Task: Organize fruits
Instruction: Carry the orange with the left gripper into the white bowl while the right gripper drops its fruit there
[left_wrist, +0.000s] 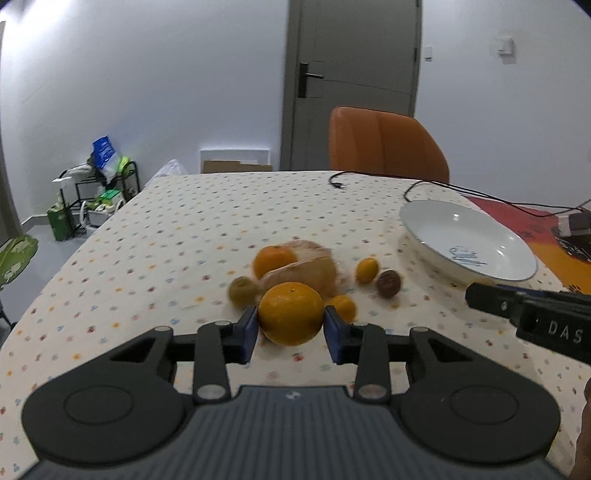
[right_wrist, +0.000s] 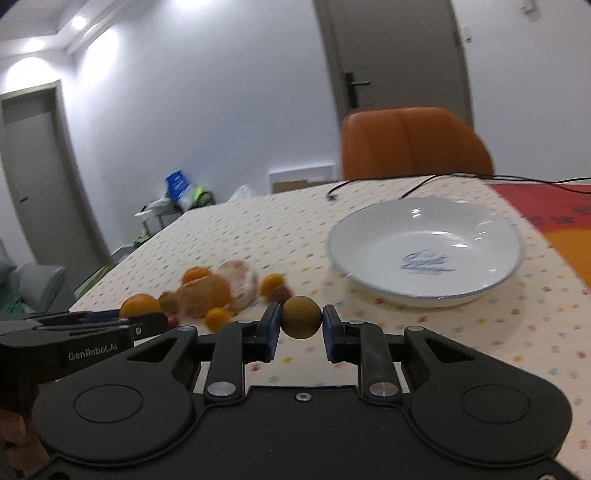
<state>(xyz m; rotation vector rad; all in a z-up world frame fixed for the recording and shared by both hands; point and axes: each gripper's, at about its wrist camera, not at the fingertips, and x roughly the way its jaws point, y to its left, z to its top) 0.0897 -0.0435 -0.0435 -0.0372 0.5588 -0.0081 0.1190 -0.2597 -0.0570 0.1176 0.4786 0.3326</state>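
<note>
Orange (left_wrist: 290, 314) clamped in left hand-held gripper (left_wrist: 290, 328), stem dimple up; right hand-held gripper (right_wrist: 301, 328) clamps brownish-green fruit (right_wrist: 301, 316).

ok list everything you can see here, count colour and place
large round orange: one, orange, between the left gripper's fingers
small round brownish-green fruit: one, olive-brown, between the right gripper's fingers
loose fruit pile: several pieces, mostly orange plus one green and one dark brown, blurred, mid table
shallow white ceramic plate: one, white with blue rim and print, holding no fruit, table's right side
dotted cream tablecloth: one, covers the table
black cable: one, far table edge
orange padded chair: one, behind the table
grey door: one, back wall
black wire rack: one, cluttered, floor at left
left gripper: black, blue pads
right gripper: black, blue pads
</note>
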